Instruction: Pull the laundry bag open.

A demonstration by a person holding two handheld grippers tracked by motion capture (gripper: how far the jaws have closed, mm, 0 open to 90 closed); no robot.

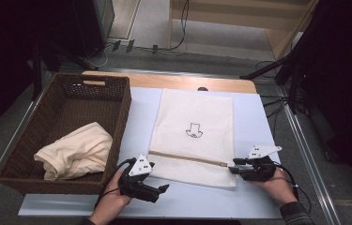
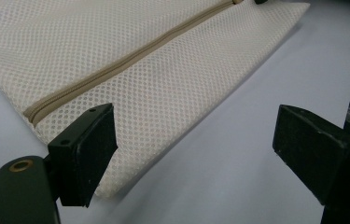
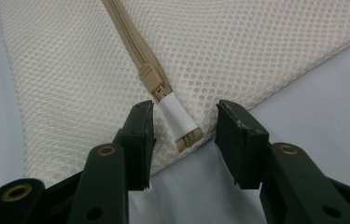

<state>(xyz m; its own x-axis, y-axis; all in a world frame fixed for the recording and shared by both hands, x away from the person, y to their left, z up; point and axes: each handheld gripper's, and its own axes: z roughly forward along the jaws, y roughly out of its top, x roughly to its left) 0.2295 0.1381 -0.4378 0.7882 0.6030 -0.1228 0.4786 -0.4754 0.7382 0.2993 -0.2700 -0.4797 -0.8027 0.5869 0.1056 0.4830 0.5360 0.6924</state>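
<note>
Mesh bag (image 3: 266, 51) far edge cut off

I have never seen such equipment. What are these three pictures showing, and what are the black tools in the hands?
A person holds a hand-operated two-jaw gripper in each hand. One picture looks down on the table from above; each of the others comes from a camera on one gripper.

A cream mesh laundry bag lies on the blue mat, beside a wicker basket containing a cream cloth.

The left gripper stands open at the bag's corner. The right gripper is open around the white-wrapped zipper pull, not pinching it.
</note>
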